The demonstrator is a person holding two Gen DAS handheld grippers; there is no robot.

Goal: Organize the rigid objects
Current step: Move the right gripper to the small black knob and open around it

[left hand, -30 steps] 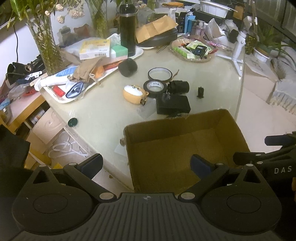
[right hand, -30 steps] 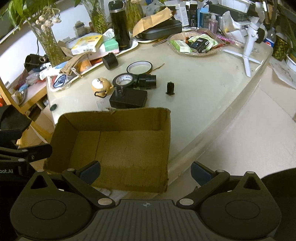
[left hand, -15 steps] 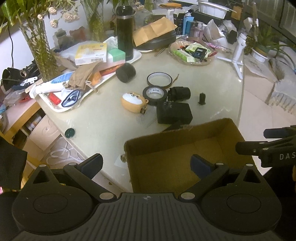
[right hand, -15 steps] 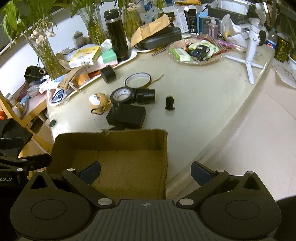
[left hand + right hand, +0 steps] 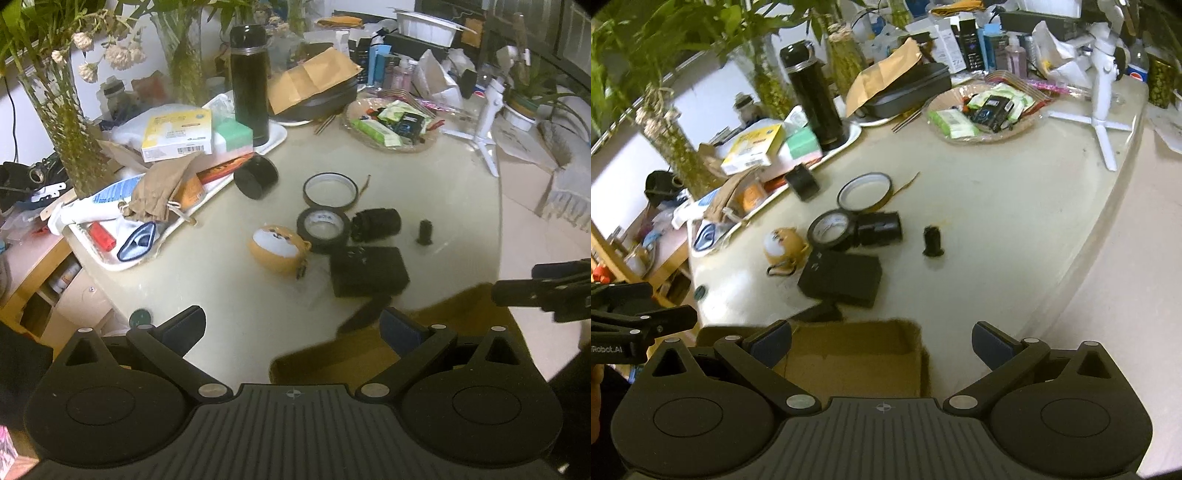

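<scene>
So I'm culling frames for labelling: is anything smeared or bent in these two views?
Left wrist: cardboard box edge smeared by motion, table rim bowed by fisheye, black box fairly sharp. Right wrist: cardboard box rim soft, tripod curved near the frame edge.

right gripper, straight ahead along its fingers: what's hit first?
Likely the black box, sitting just beyond the cardboard box under the open right gripper. Depth is unclear; it might pass above it.

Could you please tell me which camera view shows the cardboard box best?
The right wrist view: the cardboard box shows its open inside and far wall there. The left wrist view shows only a blurred brown corner behind the claw.
</scene>
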